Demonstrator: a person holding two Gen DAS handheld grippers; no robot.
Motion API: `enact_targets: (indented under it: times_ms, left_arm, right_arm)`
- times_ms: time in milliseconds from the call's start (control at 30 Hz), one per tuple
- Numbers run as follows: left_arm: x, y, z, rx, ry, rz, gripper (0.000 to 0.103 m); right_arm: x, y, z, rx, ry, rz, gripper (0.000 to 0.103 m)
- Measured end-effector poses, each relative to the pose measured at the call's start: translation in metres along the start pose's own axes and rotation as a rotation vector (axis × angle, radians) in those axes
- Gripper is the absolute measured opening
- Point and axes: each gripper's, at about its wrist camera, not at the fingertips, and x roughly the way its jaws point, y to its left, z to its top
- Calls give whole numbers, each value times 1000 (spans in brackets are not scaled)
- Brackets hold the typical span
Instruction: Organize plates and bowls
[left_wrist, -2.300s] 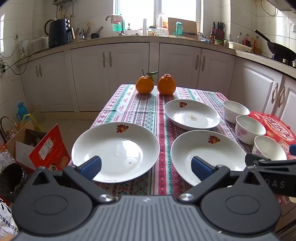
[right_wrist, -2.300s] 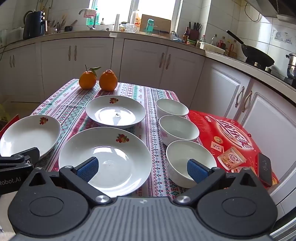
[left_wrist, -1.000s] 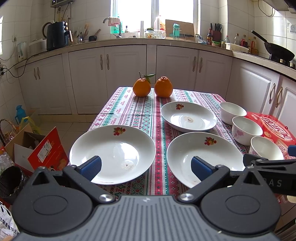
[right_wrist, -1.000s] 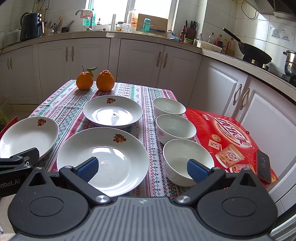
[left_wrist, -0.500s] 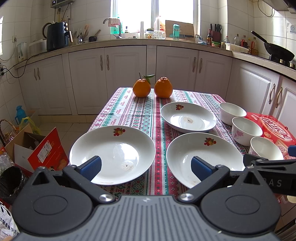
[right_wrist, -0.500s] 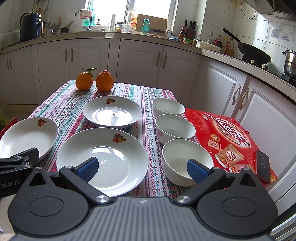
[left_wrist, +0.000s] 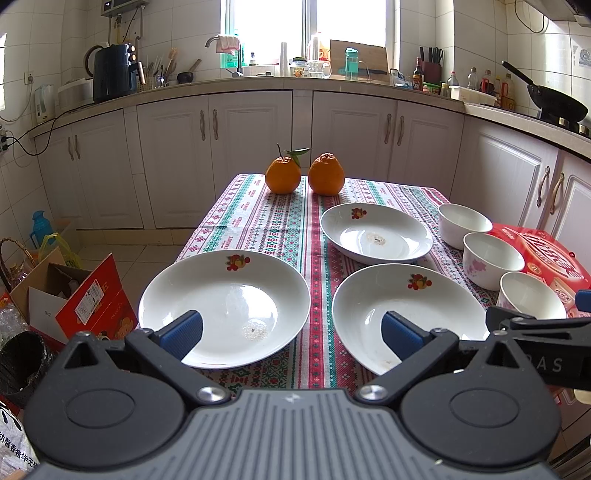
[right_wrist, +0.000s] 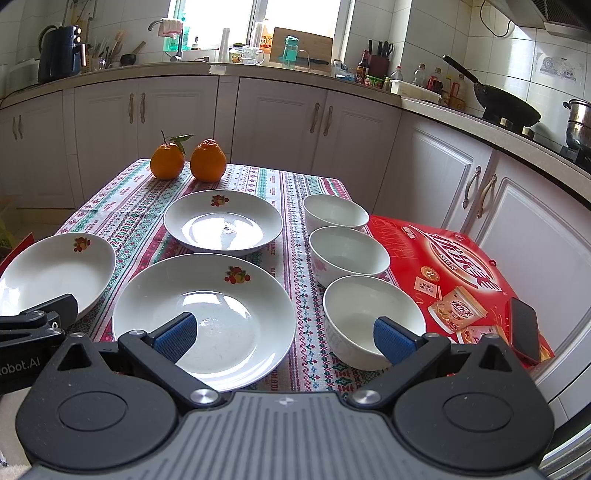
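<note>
Left gripper (left_wrist: 291, 330): fingers spread wide, empty, hovering at the near edge of the surface (left_wrist: 273, 221) covered with a patterned red, green and white cloth.
Right gripper (right_wrist: 284, 334): fingers spread wide, empty, beside the left gripper at the same near edge.
Near-left white ceramic plate with fruit motif (left_wrist: 225, 306): lies alone, flat, left of the cloth's red centre stripe.
Near-centre white ceramic plate with fruit motif (right_wrist: 203, 317): lies alone, right of that stripe, apart from the first.
Nearest plain white ceramic bowl (right_wrist: 373, 317): upright, right of the near-centre plate, beside the red printed carton (right_wrist: 454, 269).
Middle white bowl with pink flower print (right_wrist: 349, 254): upright, single, just behind the nearest bowl.
Far white ceramic plate with fruit motif (right_wrist: 223, 221): single, behind the near-centre plate.
Far plain white bowl (right_wrist: 334, 212): upright, last in the bowl row.
Two oranges (left_wrist: 304, 173): far end of the cloth.
Progress: judged not started; nothing stacked. Three plates and three bowls left to gather.
</note>
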Motion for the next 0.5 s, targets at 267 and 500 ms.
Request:
enact_targets:
  times_ms: [267, 500]
  left_arm:
    - [0, 0, 0, 0, -1, 0, 102]
    - [0, -1, 1, 4, 1, 1, 102]
  right_arm:
    - [0, 0, 0, 0, 0, 0, 103]
    - [2, 0, 0, -1, 4, 0, 103]
